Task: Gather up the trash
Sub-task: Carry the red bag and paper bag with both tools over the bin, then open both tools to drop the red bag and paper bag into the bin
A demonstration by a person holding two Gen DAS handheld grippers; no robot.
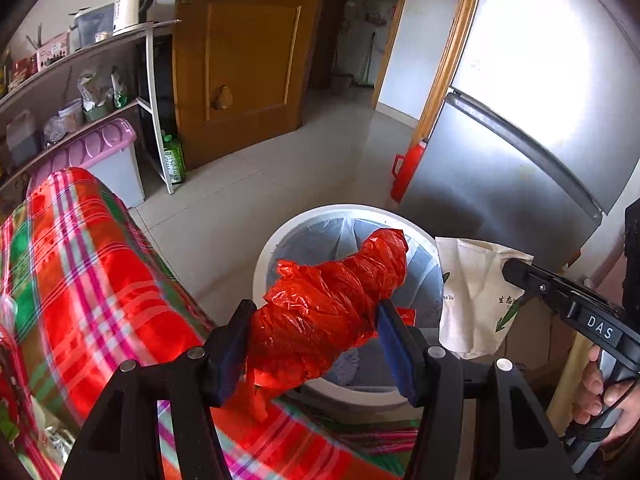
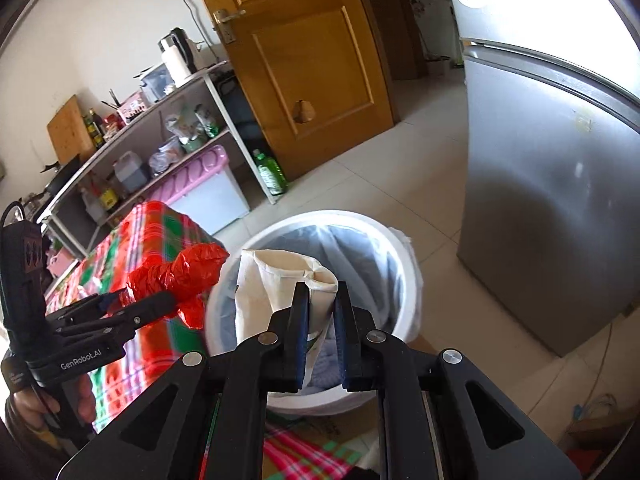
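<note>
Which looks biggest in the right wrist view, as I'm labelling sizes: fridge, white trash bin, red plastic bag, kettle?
1. Fridge
2. White trash bin
3. Red plastic bag
4. Kettle, though it stands farthest from the camera, so its true size is unsure.

Wooden door (image 2: 304, 60), steel fridge (image 2: 552, 200), cluttered shelves (image 2: 160, 136), tiled floor (image 2: 400, 192).

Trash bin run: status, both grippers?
Left gripper shut on crumpled red plastic bag. Right gripper shut on cream paper bag. Both over white lined trash bin. Nothing blocking.

The bin (image 2: 404, 264) stands on the floor between the covered table (image 1: 80, 264) and fridge (image 2: 552, 208).
</note>
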